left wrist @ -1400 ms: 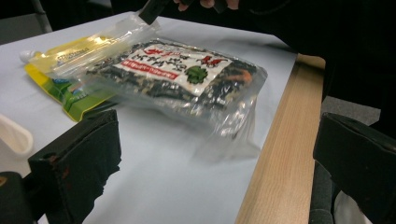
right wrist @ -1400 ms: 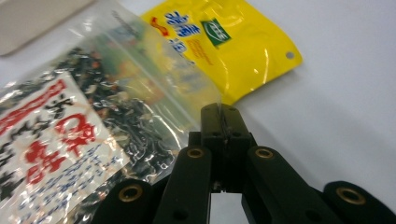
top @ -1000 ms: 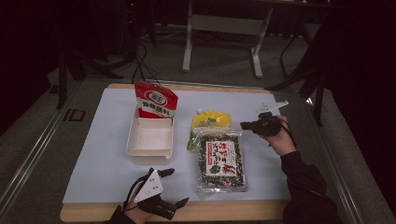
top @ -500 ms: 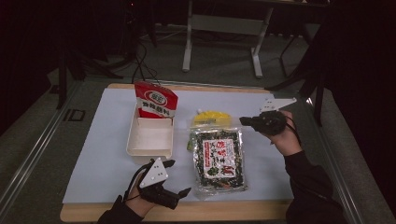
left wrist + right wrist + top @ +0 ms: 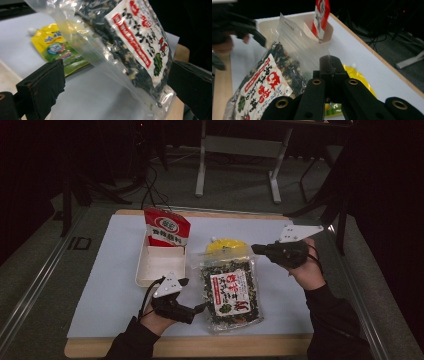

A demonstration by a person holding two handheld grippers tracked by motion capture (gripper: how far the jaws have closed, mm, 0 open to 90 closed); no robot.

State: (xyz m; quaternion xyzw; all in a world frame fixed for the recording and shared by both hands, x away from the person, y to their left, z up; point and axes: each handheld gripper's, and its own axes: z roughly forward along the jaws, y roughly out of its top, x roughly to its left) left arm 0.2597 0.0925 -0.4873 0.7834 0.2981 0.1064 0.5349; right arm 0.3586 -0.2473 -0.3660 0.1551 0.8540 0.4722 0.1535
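Note:
A clear bag of dark dried seaweed with a white and red label hangs tilted, its top edge pinched in my right gripper, which is shut on it. In the right gripper view the closed jaws clamp the bag's clear top strip. My left gripper is open at the bag's lower left corner. The left gripper view has the bag between the spread jaws, with the left pad well away from it.
A yellow pouch lies flat on the white mat under the bag's top end. A white tray holds an upright red and white packet. The table's wooden front edge runs just below my left hand.
My right gripper has risen and drawn back to the right with the bag's top edge, tilting the bag up. My left gripper has moved right to the bag's lower corner.

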